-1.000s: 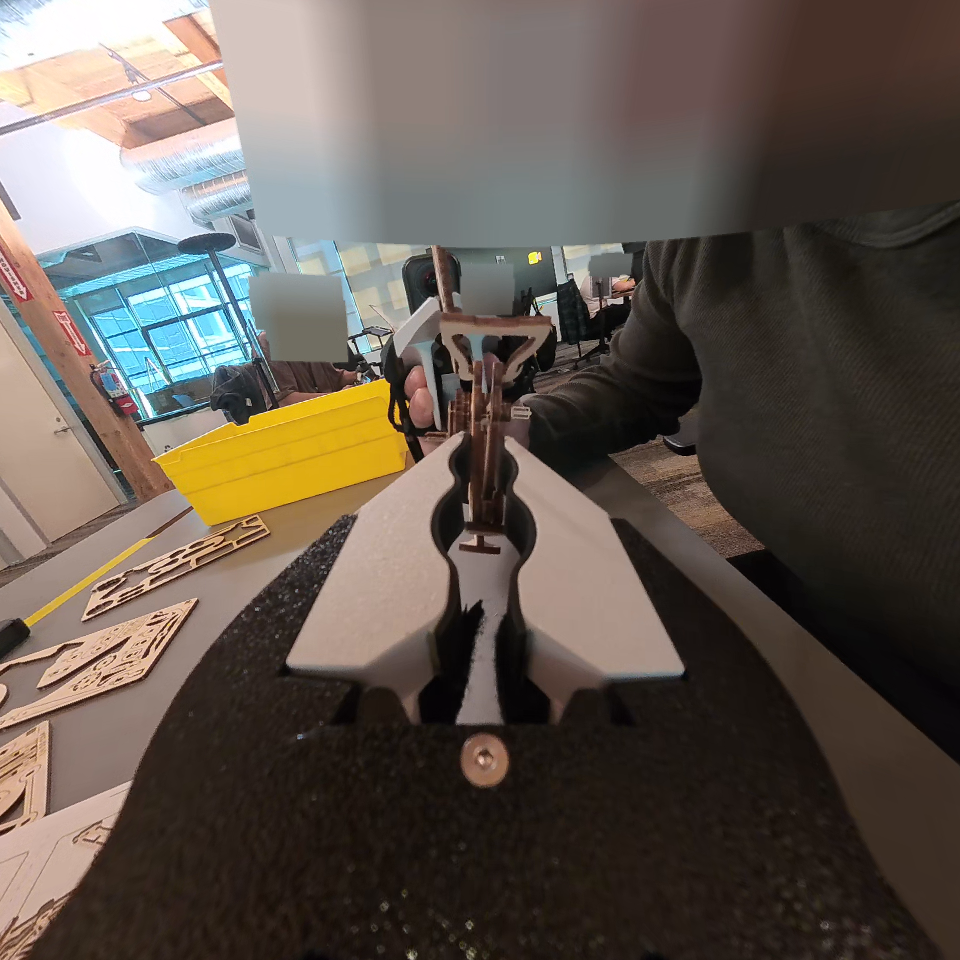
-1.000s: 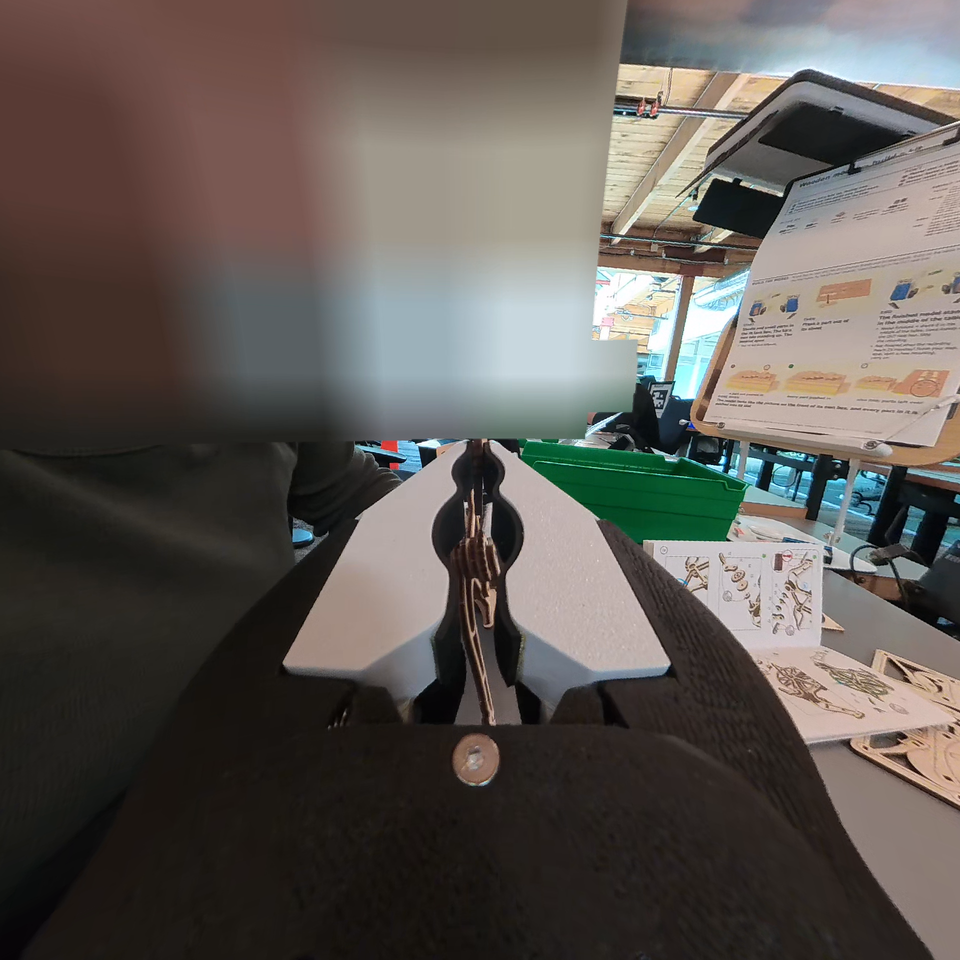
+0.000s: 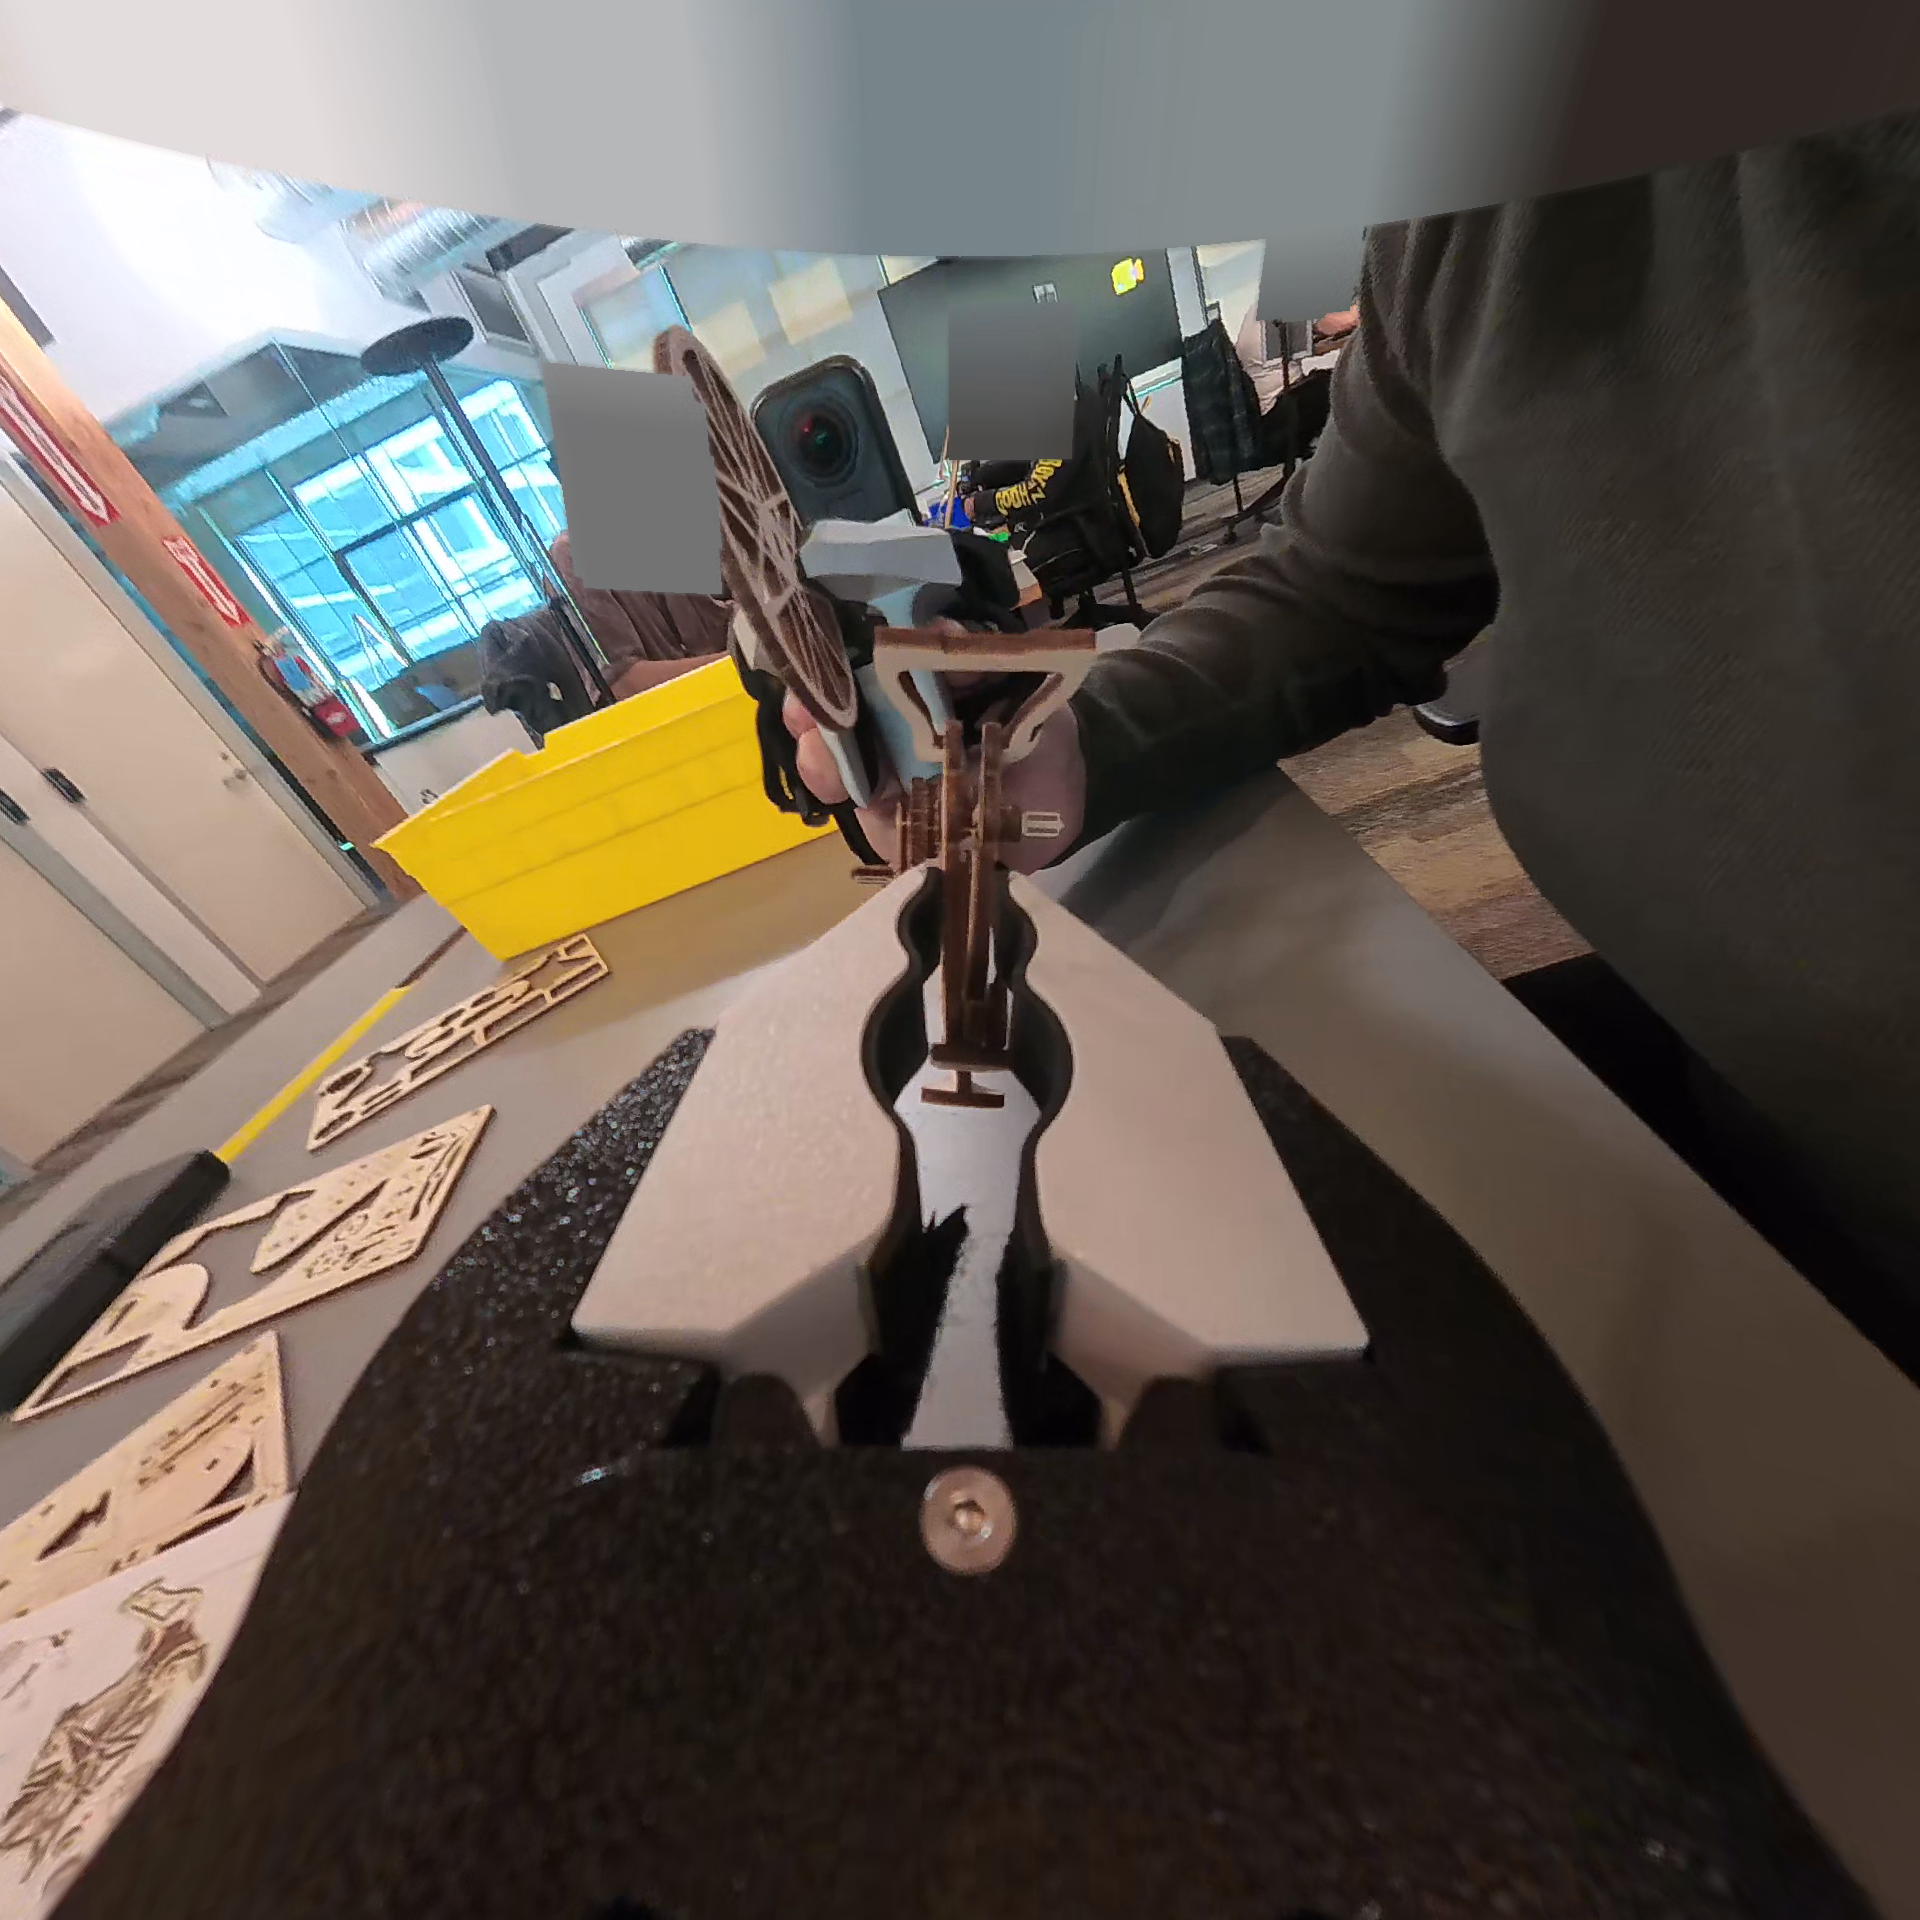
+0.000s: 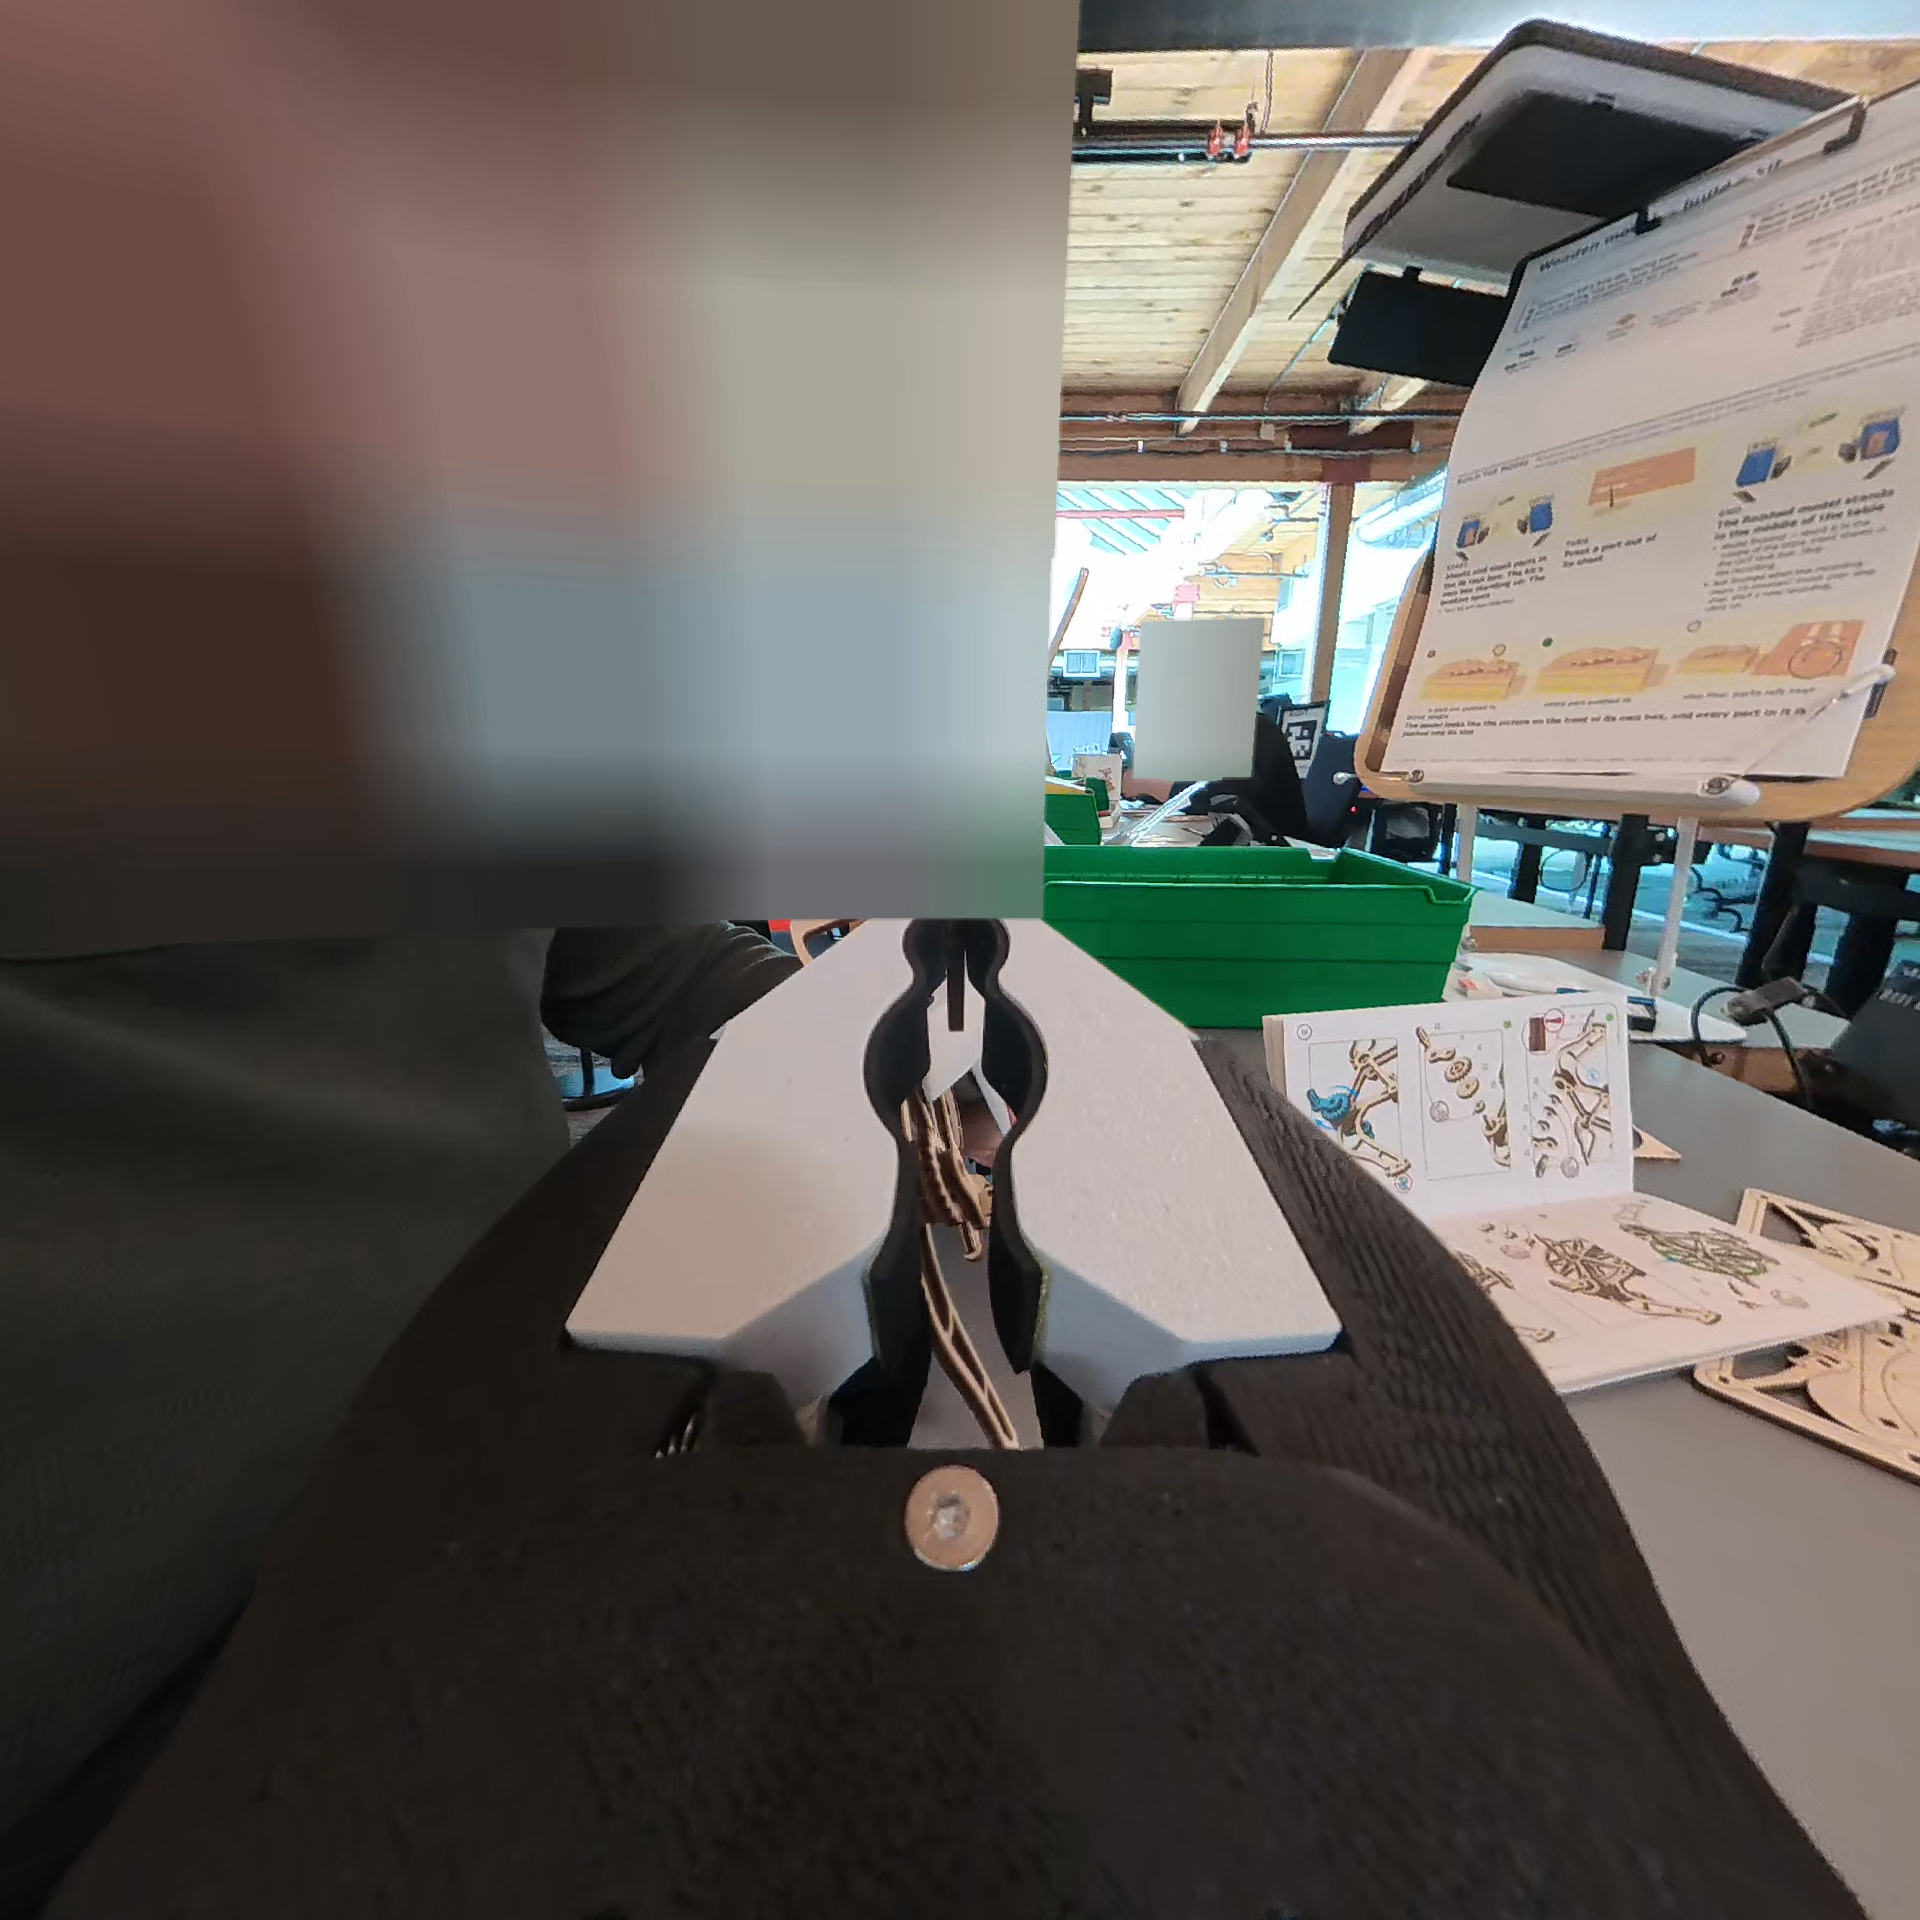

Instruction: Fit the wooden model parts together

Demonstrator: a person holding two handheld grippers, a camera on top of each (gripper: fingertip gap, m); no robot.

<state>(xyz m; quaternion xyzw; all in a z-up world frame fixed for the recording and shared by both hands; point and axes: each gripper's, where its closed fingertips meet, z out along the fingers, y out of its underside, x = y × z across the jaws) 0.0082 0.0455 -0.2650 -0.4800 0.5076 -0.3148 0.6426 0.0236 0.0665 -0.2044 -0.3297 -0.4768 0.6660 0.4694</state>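
Note:
My left gripper is shut on a wooden sub-assembly, an upright stack of thin dark plates with a pale triangular bracket on top. Just beyond and to its left, my right gripper holds a dark spoked wooden wheel, tilted so its face shows. The wheel is close to the bracket; I cannot tell if they touch. In the right wrist view my right gripper is shut on that wheel, seen edge-on between the fingers. A hand and a dark sleeve lie behind the parts.
A yellow bin and several punched wooden sheets lie on the grey table at the left. At the right are a green bin, an open instruction booklet, more wooden sheets and an instruction board on a stand.
The right gripper has turned the wheel from edge-on to face-on and lifted it to the upper left of the bracket. The left gripper still holds the sub-assembly.

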